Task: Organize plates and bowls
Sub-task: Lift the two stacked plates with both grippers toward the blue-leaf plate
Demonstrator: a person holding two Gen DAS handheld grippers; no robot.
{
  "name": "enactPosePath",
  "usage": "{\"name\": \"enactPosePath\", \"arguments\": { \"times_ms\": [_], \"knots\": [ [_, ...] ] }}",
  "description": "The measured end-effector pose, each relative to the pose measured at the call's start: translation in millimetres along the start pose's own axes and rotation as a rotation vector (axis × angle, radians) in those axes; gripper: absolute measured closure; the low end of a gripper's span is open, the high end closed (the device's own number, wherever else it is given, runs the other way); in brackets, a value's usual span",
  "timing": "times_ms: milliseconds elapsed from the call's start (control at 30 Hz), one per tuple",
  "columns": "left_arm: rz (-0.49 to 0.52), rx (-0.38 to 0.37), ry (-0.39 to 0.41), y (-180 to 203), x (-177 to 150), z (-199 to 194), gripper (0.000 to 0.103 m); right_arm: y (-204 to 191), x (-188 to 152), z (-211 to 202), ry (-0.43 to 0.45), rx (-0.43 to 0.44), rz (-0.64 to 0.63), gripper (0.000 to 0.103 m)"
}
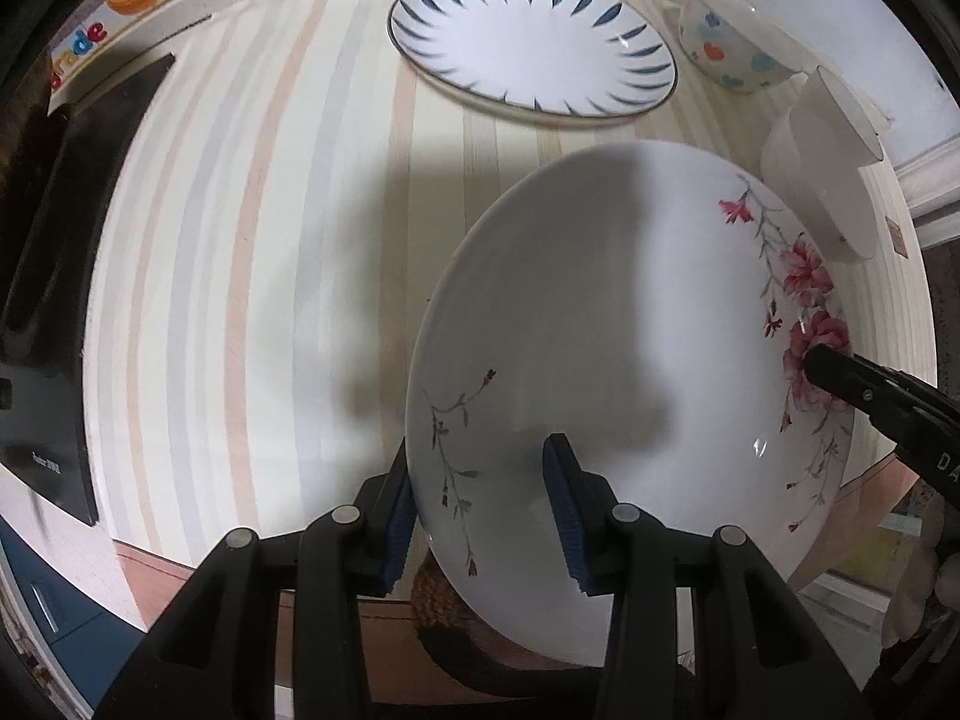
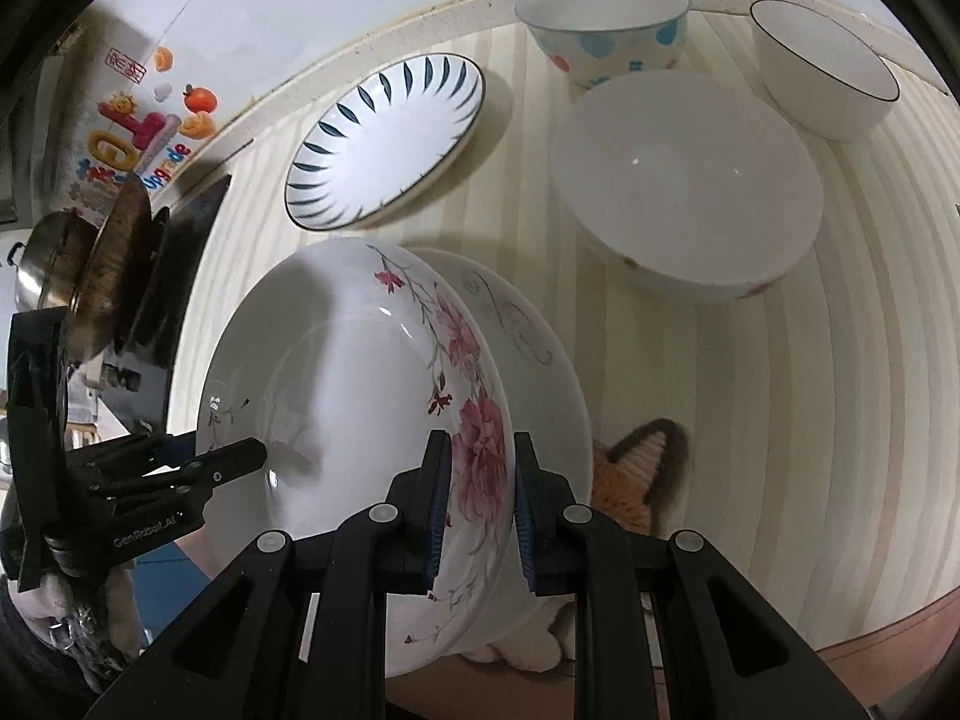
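- The floral plate [image 1: 600,360] is held in the air over the striped tabletop [image 1: 240,240], nearer the person than the blue-leaf plate [image 1: 531,39] and tilted rather than flat.
- The left tool [image 1: 480,510] is clenched on the floral plate's rim on the side with the thin grey sprig; one blue pad lies inside the dish and one under it.
- The right tool [image 2: 477,516] is clenched on the opposite rim, over the pink blossoms. In the right wrist view its pads bracket the rim, and a second rim with a grey scroll shows just behind — whether that is another plate nested underneath I cannot tell.
- Judged from this, the step in hand is carrying the floral plate to a stacking spot, most likely onto the blue-leaf plate.
- To do it well: level the plate before lowering, so both rims arrive together instead of one edge striking first.
- Keep both tools gripping evenly; glazed ceramic is slick and could pivot if one side loosens early.
- Approach the blue-leaf plate from the near side, away from the dotted bowl [image 1: 729,42] and the white bowl with the dark rim [image 1: 825,162], which stand just beside it on the right — the big white bowl [image 2: 687,186] sits close there too.
- Centre it, set it down, then release one tool at a time.
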State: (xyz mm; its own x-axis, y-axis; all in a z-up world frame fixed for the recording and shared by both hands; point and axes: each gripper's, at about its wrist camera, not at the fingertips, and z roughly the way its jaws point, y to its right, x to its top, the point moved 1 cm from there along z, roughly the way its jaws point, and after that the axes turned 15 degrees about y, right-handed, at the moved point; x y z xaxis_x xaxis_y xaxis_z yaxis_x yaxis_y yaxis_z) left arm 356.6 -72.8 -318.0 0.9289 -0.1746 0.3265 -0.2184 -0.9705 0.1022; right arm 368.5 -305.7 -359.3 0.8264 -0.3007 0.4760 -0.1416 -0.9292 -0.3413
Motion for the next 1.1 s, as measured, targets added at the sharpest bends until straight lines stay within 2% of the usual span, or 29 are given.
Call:
{"name": "enactPosePath", "arguments": {
  "times_ms": [367, 800, 1100],
  "knots": [
    [0.028, 0.021, -0.021, 16.5, 0.8, 22.1, 0.065, 7.7, 5.3, 2.9, -0.004, -0.012, -0.001, 0.082],
    [0.044, 0.055, -0.015, 37.9, -0.2, 27.2, 0.065, 6.2, 4.0, 4.0, -0.017, -0.03, -0.023, 0.082],
    [0.041, 0.064, -0.017, 32.4, 0.2, 25.4, 0.065, 8.6, -1.9, 3.7, -0.057, -0.032, -0.008, 0.082]
  ]
}}
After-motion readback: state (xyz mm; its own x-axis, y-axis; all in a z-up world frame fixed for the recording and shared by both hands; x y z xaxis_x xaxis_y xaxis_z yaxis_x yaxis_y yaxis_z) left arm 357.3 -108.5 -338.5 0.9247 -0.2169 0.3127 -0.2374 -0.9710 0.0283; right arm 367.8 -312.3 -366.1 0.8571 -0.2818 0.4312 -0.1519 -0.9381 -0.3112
